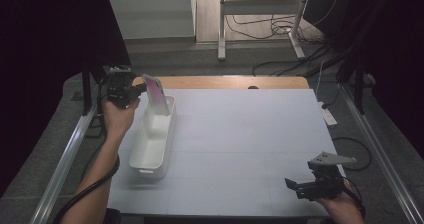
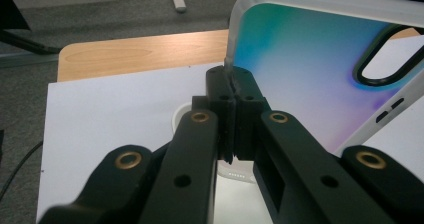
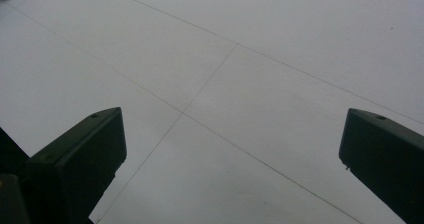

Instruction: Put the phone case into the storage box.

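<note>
Lab or test room, not a home. White board (image 1: pixel 240 149) laid over a wooden table (image 1: pixel 225 82), lit brightly, with dark curtains (image 1: pixel 45 44) left and right of it. Beyond the table: grey carpet floor (image 1: pixel 200 61), loose black cables (image 1: pixel 280 64) trailing on it, legs of a metal stand (image 1: pixel 260 19). Aluminium rails (image 1: pixel 65 159) run along the table's sides.
</note>
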